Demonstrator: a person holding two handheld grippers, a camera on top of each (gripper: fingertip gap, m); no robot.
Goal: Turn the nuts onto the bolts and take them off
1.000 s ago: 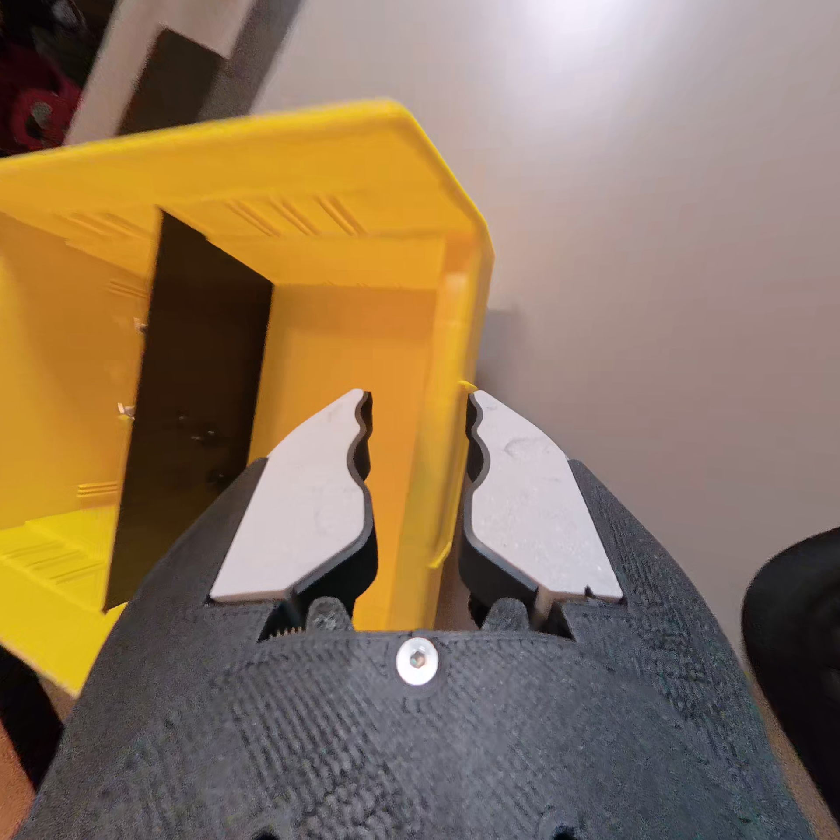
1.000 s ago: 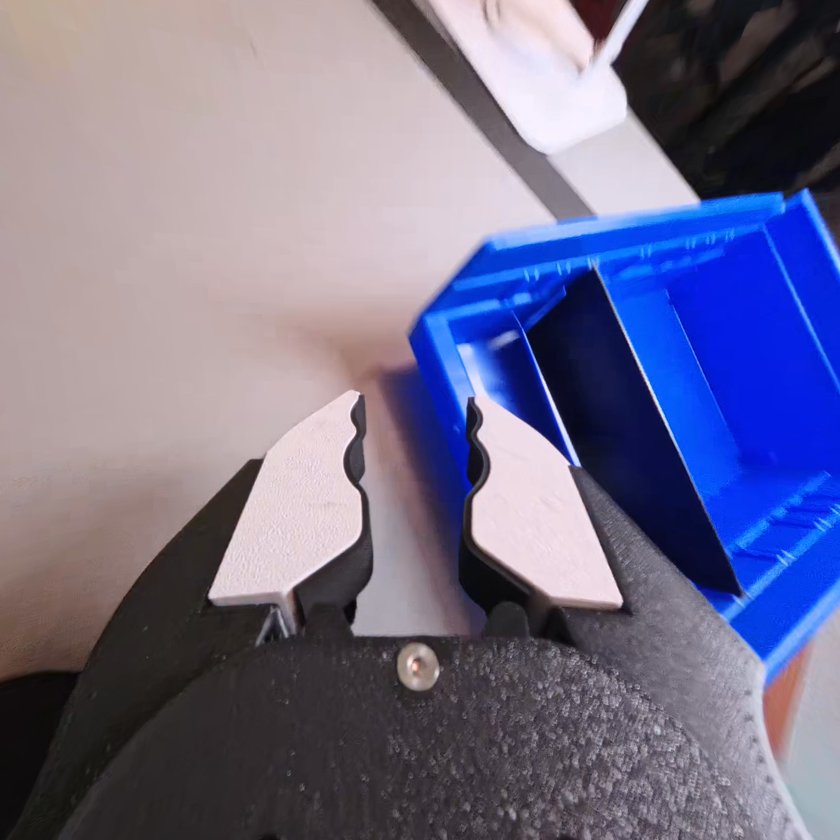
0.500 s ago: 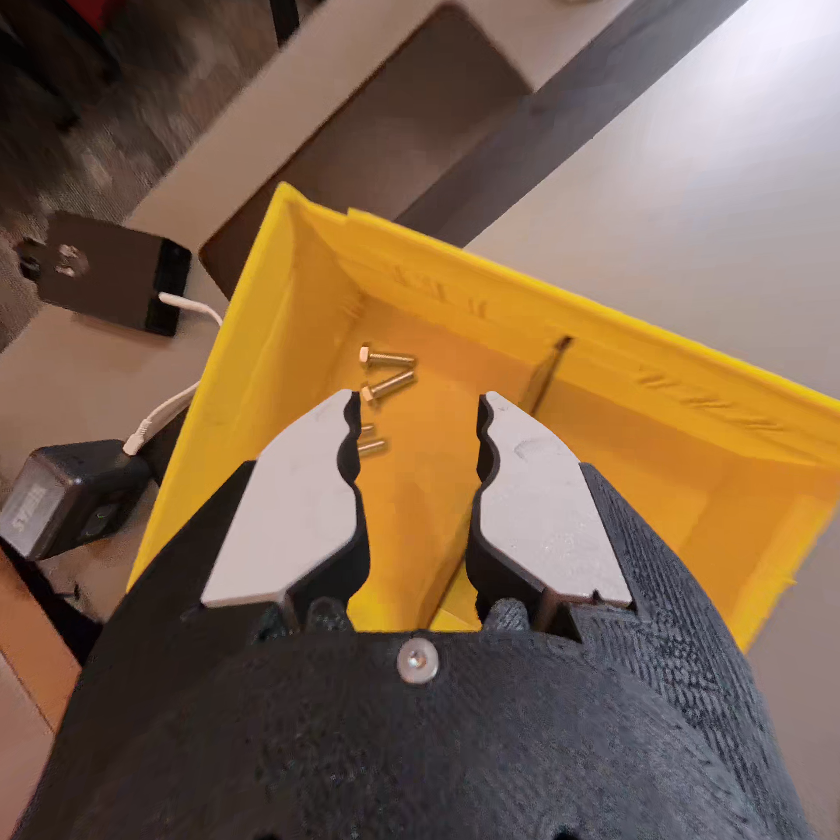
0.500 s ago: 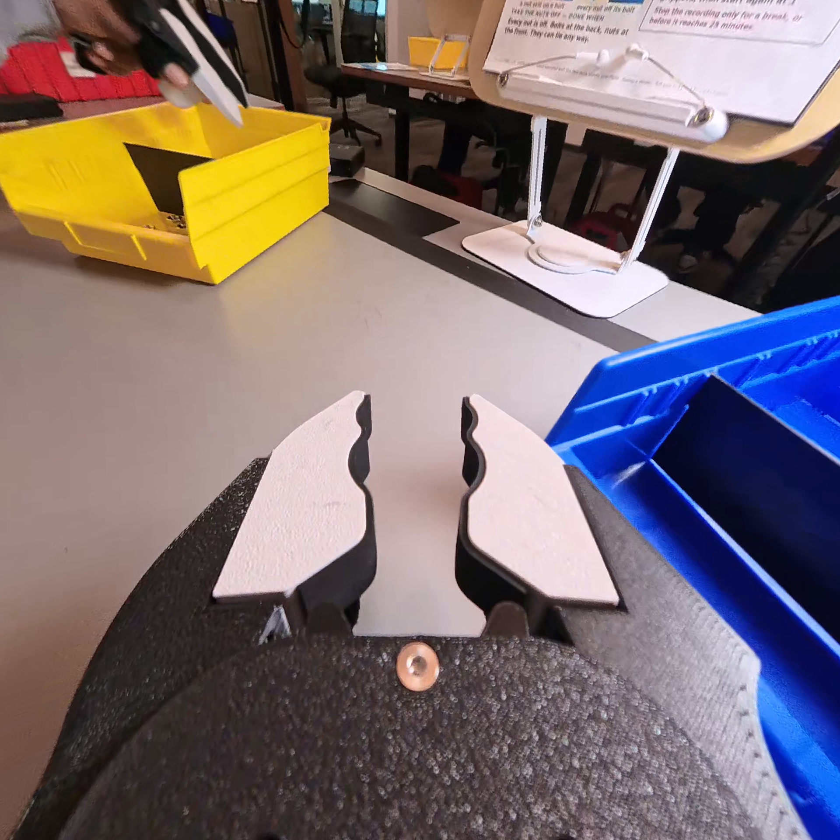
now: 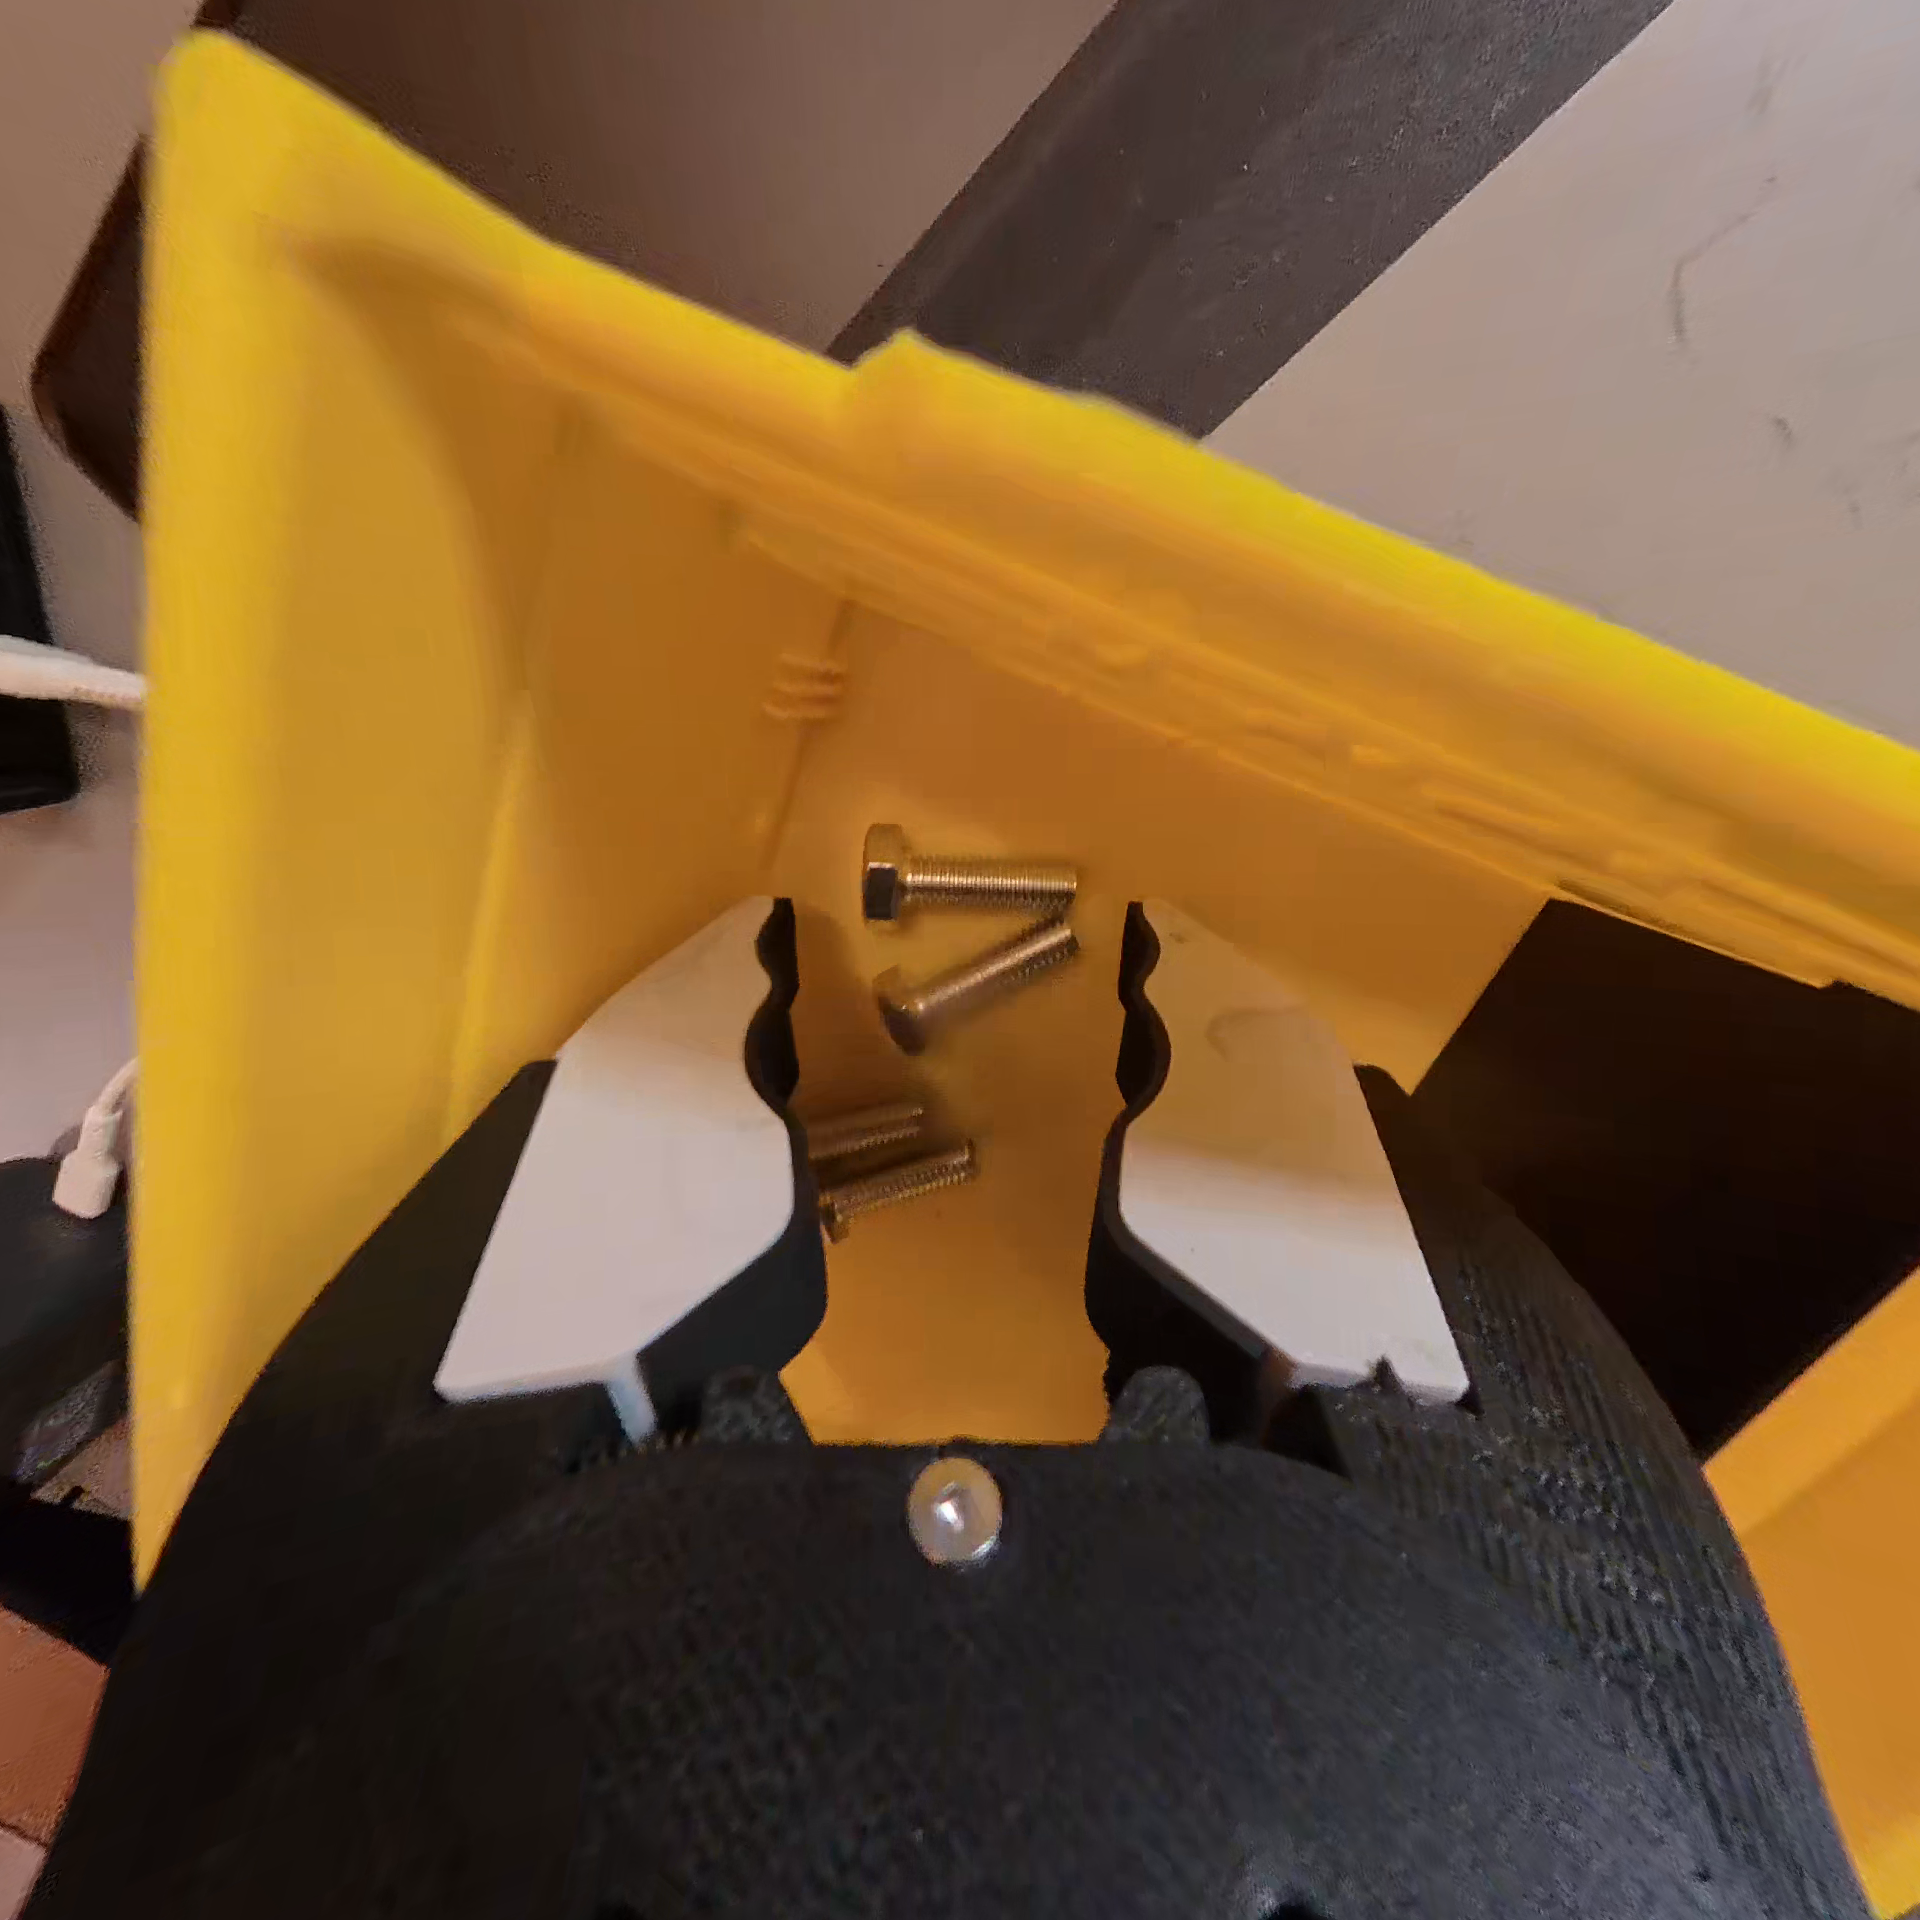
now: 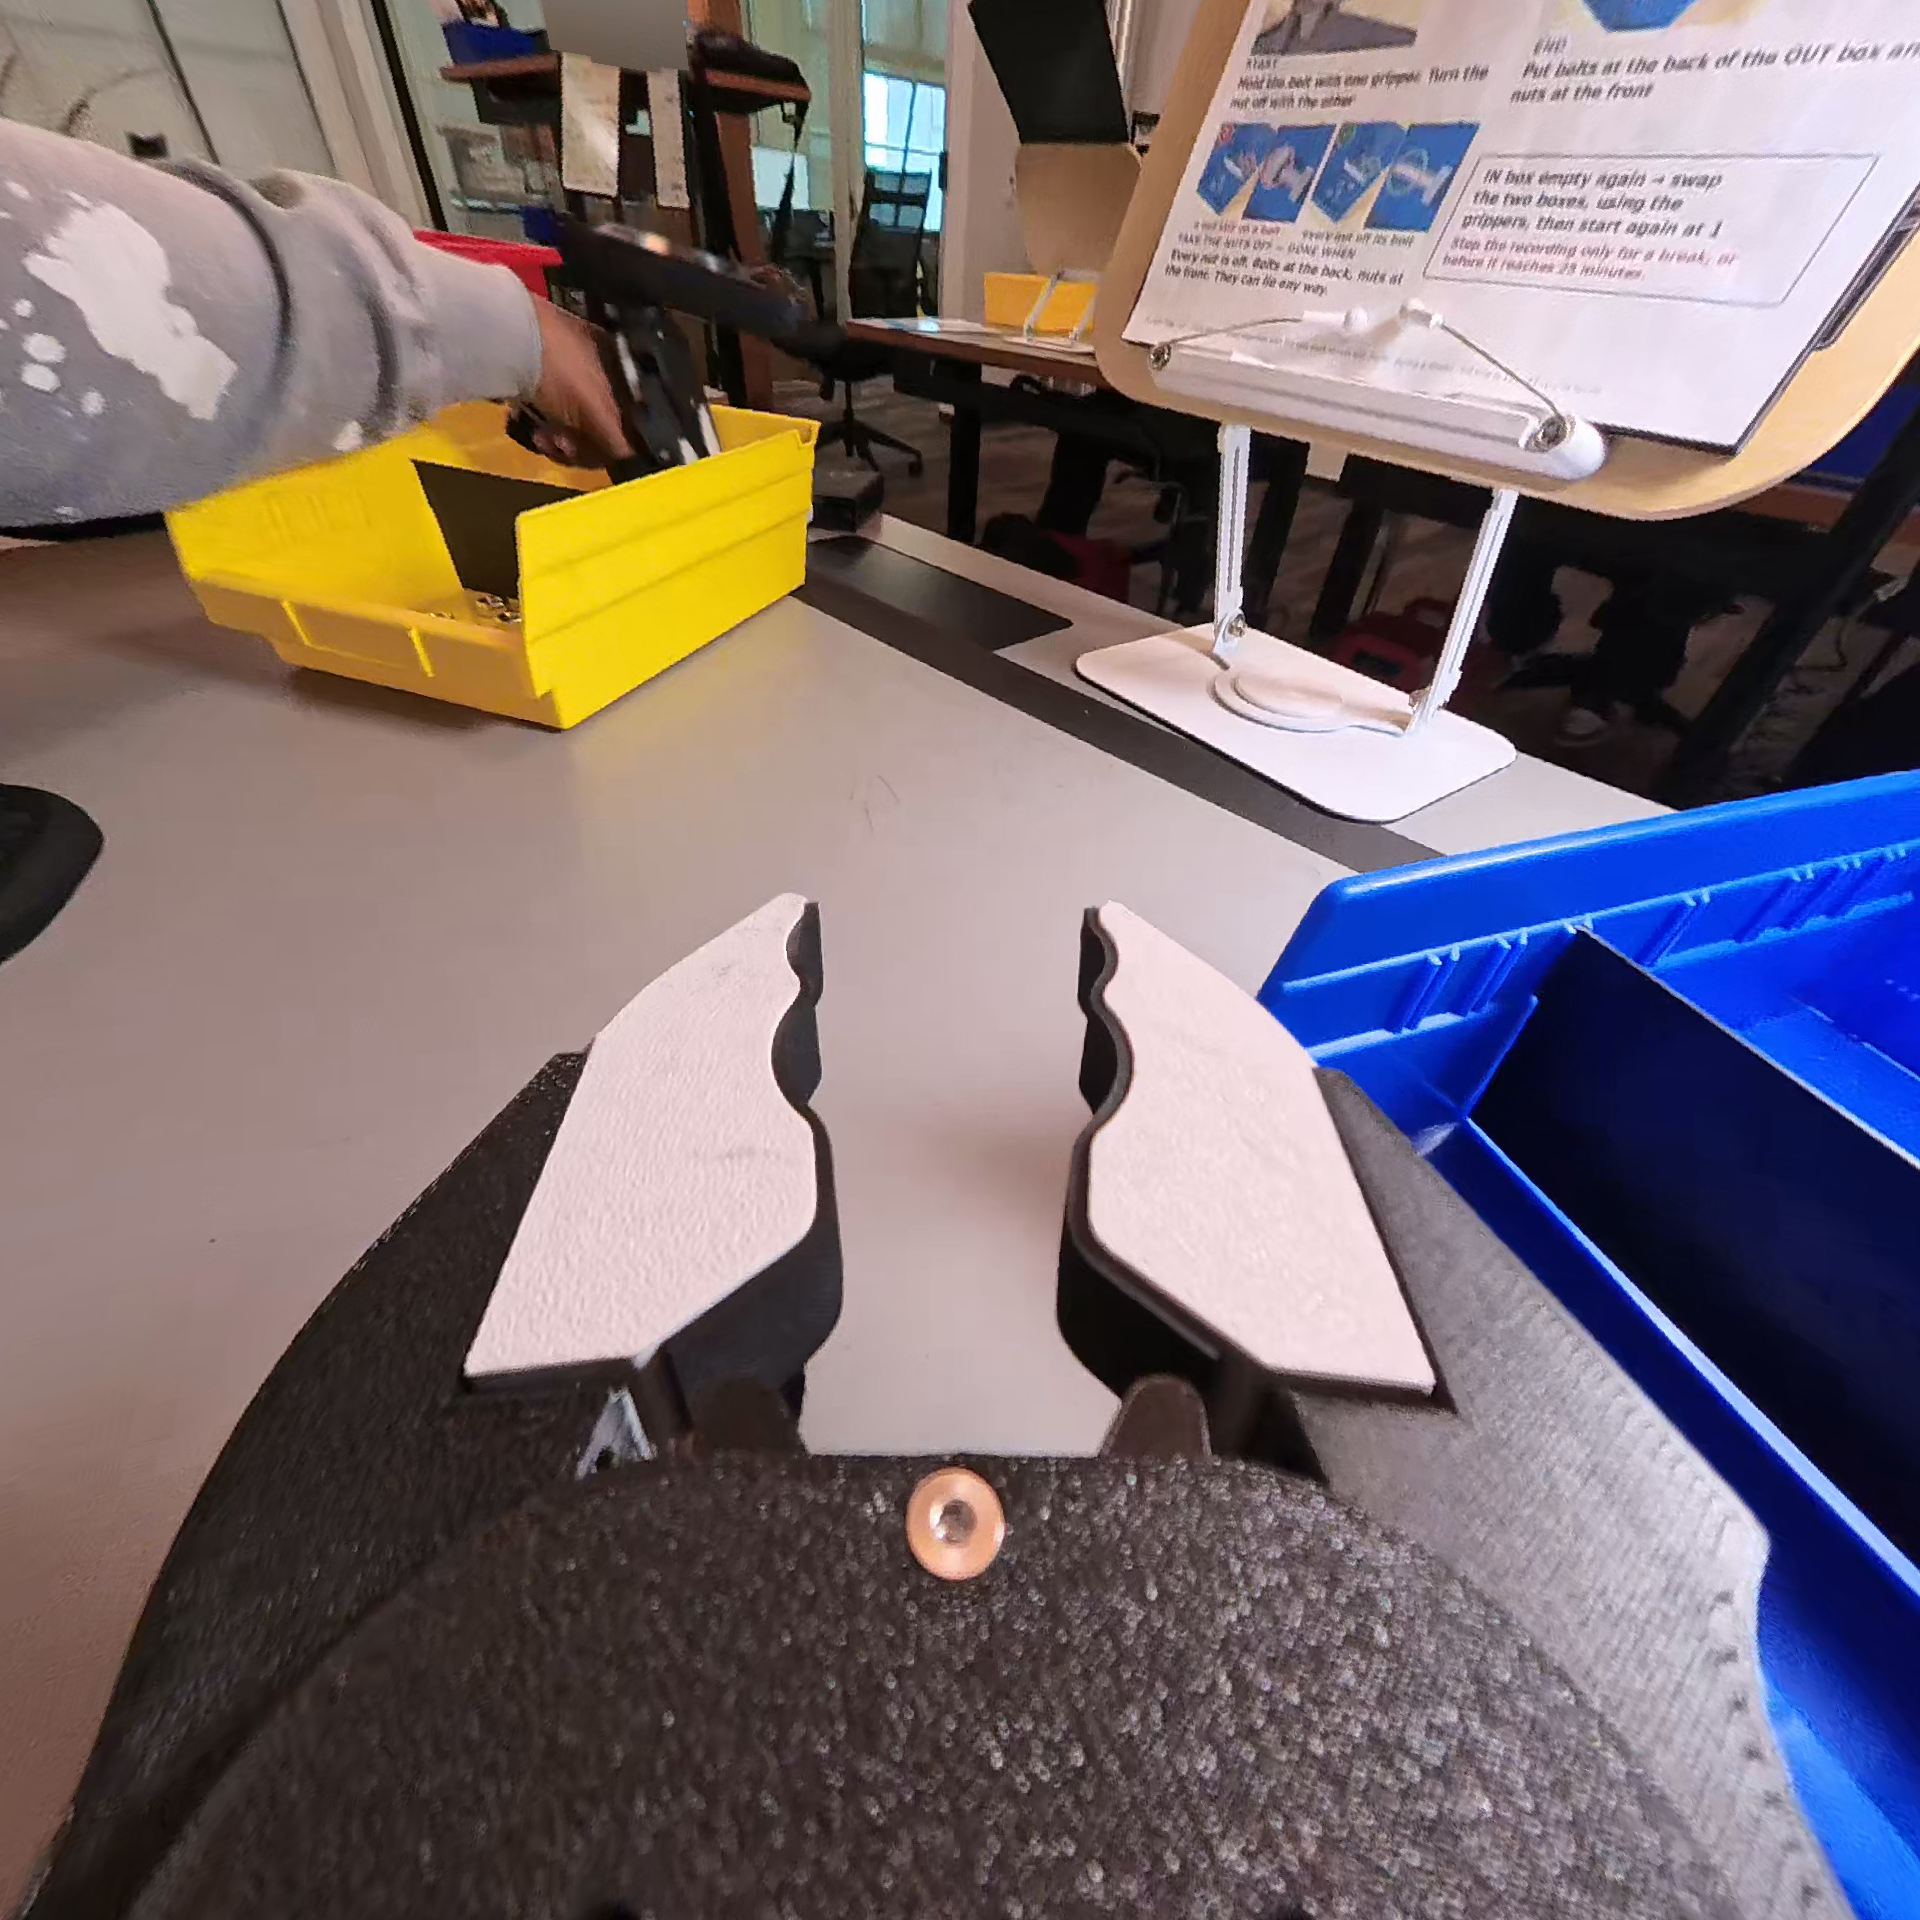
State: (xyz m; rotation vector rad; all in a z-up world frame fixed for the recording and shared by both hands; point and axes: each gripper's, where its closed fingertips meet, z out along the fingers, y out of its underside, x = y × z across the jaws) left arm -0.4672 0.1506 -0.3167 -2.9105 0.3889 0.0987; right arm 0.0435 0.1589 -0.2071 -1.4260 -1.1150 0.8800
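My left gripper [image 5: 958, 914] is open inside the back compartment of the yellow bin [image 5: 343, 790], just above several brass bolts. One bolt [image 5: 966, 881] lies near the corner, a second bolt [image 5: 977, 982] lies slanted below it, and two more bolts [image 5: 894, 1174] lie partly under my left finger. My right gripper [image 6: 948, 914] is open and empty, low over the grey table [image 6: 416, 935], beside the blue bin [image 6: 1621, 956]. In the right wrist view the yellow bin [image 6: 644, 582] stands far left with the left gripper [image 6: 655, 405] reaching into it; small nuts [image 6: 488, 608] show in its front part.
A black divider [image 5: 1662, 1164] splits the yellow bin; another divider [image 6: 1704, 1122] splits the blue bin. A white stand [image 6: 1309, 717] holding an instruction sheet is at the back right. A dark strip [image 6: 1143, 727] crosses the table. A black pad [image 6: 31, 852] lies at the left edge.
My left gripper has dropped deeper into the yellow bin, closer to the bolts, and opened slightly wider. My right gripper has tilted up from the blue bin and holds level over the table.
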